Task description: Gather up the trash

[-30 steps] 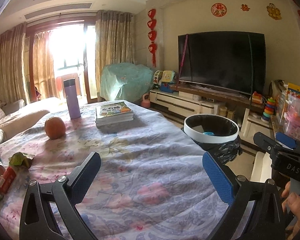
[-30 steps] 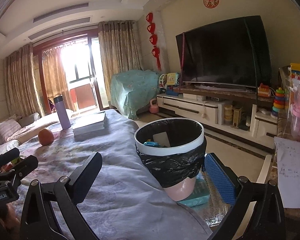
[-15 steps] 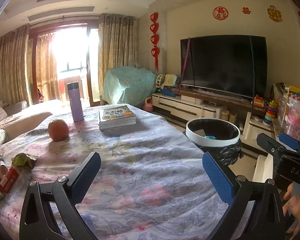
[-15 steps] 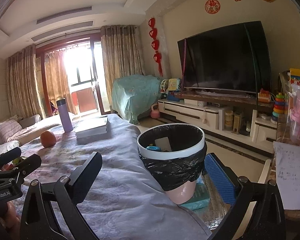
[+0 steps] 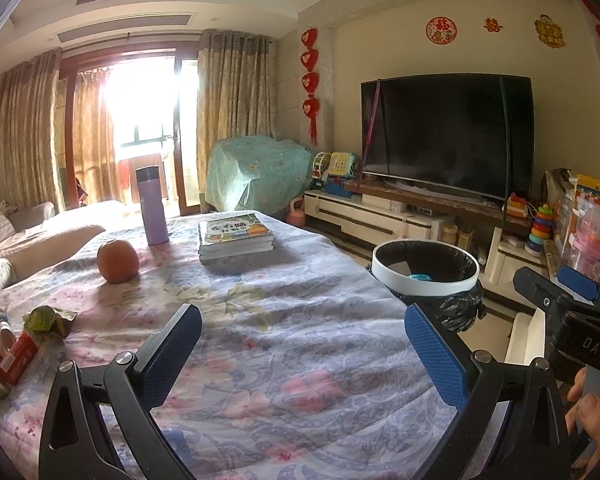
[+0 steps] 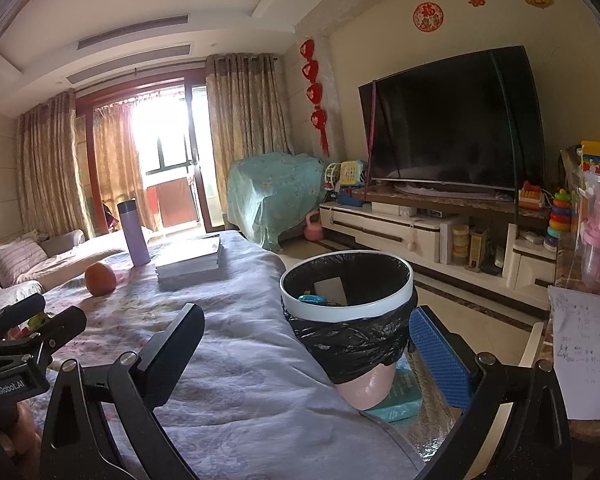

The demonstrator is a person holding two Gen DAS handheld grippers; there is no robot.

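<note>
A small pink trash bin (image 6: 346, 312) with a white rim and black liner stands just off the table's right edge; it holds a blue scrap and a card. It also shows in the left wrist view (image 5: 426, 272). Crumpled green and red wrappers (image 5: 16, 344) lie at the table's left edge. My left gripper (image 5: 304, 348) is open and empty, above the floral tablecloth (image 5: 260, 320). My right gripper (image 6: 306, 356) is open and empty, with the bin between and beyond its fingers. It also shows at the right of the left wrist view (image 5: 568, 300).
On the table stand a purple flask (image 5: 152, 206), an orange (image 5: 117, 261) and a stack of books (image 5: 235, 236). A teal box (image 6: 400, 396) lies under the bin. A TV (image 5: 448, 140) and toy-filled shelves (image 5: 572, 232) lie to the right, a sofa (image 5: 16, 240) to the left.
Both grippers have risen and tilted slightly, so the table and bin sit lower in view. Both stay open and empty.
</note>
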